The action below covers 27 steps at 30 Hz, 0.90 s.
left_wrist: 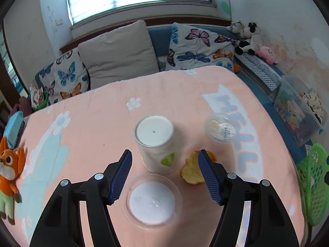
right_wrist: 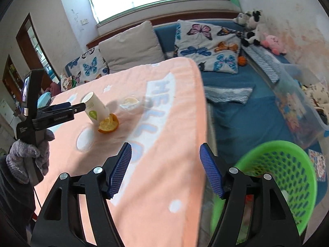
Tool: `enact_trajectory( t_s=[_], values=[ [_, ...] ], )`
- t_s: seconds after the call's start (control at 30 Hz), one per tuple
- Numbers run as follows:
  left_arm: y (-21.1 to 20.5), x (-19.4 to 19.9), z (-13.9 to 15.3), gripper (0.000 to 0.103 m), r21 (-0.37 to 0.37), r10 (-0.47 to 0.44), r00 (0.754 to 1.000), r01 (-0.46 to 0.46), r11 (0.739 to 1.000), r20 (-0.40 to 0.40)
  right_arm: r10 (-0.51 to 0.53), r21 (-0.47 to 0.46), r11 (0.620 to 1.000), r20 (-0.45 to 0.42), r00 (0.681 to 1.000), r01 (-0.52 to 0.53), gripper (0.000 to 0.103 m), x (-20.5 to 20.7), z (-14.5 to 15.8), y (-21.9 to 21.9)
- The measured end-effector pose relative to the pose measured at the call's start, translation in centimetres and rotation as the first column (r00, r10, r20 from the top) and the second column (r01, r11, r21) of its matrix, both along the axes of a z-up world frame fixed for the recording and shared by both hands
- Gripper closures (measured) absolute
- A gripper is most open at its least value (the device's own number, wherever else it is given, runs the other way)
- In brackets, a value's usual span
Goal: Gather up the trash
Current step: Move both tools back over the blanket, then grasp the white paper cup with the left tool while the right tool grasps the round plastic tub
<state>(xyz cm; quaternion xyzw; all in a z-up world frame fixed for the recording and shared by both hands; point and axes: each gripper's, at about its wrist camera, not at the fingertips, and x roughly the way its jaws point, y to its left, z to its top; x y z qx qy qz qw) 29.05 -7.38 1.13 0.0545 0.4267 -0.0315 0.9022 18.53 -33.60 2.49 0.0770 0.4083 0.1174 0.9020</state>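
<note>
Because the cup (left_wrist: 157,144), standing on the table (left_wrist: 92,119) just behind the lid (left_wrist: 152,202) and touching the peel (left_wrist: 192,171), looks light and easily crushed, take it gently across its mid-wall with your left gripper (left_wrist: 164,177), now spread and empty like the right gripper (right_wrist: 165,169).

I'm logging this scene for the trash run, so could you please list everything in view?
Cup: one, white with green mark, upright mid-table.
Orange peel: one, right of cup.
Clear lid: one, flat, nearest the camera.
Clear tub: one, far right on table.
Table cover: one, peach.
Basket: one, green, beside table on the floor.
Cushions: beige and butterfly-print, on the sofa.
Fox toy: one, orange, at the table's left edge.
Left gripper: open, empty.
Right gripper: open, empty.
Gloved hand: grey.
</note>
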Motion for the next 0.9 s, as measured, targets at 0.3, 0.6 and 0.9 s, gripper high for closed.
enact_trajectory(
  t_s=[0.3, 0.6, 0.9],
  values=[
    [1.4, 3.1, -1.9, 0.034, -0.049, 0.004, 0.999, -0.006, 0.999, -0.038, 0.075, -0.015, 0.997, -0.017, 0.997, -0.075, 0.031, 5.3, -1.1, 4.7],
    [2.0, 4.9, -3.3, 0.045, -0.105, -0.019, 0.998, 0.013, 0.994, -0.062, 0.135, -0.042, 0.99, -0.04, 0.99, -0.137, 0.029, 10.2, -3.3, 8.5],
    [2.8, 5.5, -3.5, 0.049, -0.147, -0.034, 0.998, 0.027, 0.989, -0.047, 0.184, -0.092, 0.977, -0.073, 0.98, -0.19, 0.026, 13.5, -5.7, 11.9]
  ],
)
